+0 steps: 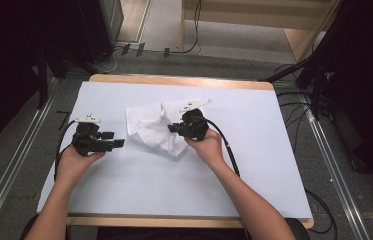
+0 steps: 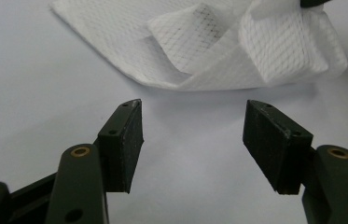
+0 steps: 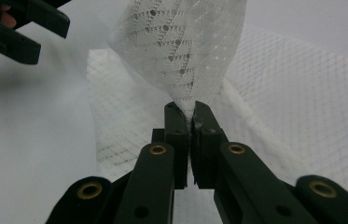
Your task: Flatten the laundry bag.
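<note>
Two grippers work a white mesh cloth [image 1: 150, 127] mid-table: the right gripper [image 3: 190, 114] pinches its right part, while the left gripper [image 2: 192, 135], jaws spread, sits left, cloth's near-left edge just ahead.

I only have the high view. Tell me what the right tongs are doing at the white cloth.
Observer: The right tongs are shut on a fold of the white mesh cloth; the fabric rises out from between the jaws.
Operator: Report the left tongs.
Observer: The left tongs stand wide open with bare table surface between the jaws.
Operator: Say whether they touch the cloth.
Observer: No. In the left gripper view the cloth's near edge lies just beyond the jaw tips, with a strip of table between them.
</note>
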Demonstrator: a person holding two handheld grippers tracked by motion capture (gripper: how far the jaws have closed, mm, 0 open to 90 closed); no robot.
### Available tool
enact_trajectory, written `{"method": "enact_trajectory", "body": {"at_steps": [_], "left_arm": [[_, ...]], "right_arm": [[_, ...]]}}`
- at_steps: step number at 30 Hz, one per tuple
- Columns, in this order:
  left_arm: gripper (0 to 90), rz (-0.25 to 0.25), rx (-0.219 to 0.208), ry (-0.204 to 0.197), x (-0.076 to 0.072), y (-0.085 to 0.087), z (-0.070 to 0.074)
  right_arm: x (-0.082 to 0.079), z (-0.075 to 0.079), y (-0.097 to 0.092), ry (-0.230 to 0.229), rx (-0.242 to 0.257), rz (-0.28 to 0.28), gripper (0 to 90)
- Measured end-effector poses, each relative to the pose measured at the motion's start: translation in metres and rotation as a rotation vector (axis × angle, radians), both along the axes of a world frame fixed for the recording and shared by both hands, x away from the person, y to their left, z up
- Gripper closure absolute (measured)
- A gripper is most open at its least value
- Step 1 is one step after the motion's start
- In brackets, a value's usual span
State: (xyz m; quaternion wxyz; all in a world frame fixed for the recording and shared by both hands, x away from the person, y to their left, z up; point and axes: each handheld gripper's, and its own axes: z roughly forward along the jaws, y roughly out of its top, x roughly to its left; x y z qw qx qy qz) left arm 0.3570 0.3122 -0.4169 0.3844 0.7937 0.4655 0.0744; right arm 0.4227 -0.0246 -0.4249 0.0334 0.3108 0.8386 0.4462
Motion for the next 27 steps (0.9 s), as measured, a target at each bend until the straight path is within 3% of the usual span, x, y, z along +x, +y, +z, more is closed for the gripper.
{"method": "enact_trajectory", "body": {"at_steps": [8, 18, 27], "left_arm": [[39.5, 0.023, -0.022, 0.014, -0.006, 0.005, 0.001], [39.6, 0.023, -0.014, 0.021, -0.008, 0.007, 0.001], [39.5, 0.018, -0.012, 0.015, -0.008, 0.006, 0.001]], "right_arm": [[-0.014, -0.005, 0.01, 0.011, -0.01, 0.043, 88.3], [-0.029, -0.011, 0.013, 0.032, -0.01, 0.074, 87.2], [-0.043, -0.01, 0.014, 0.017, 0.002, 0.099, 85.4]]}}
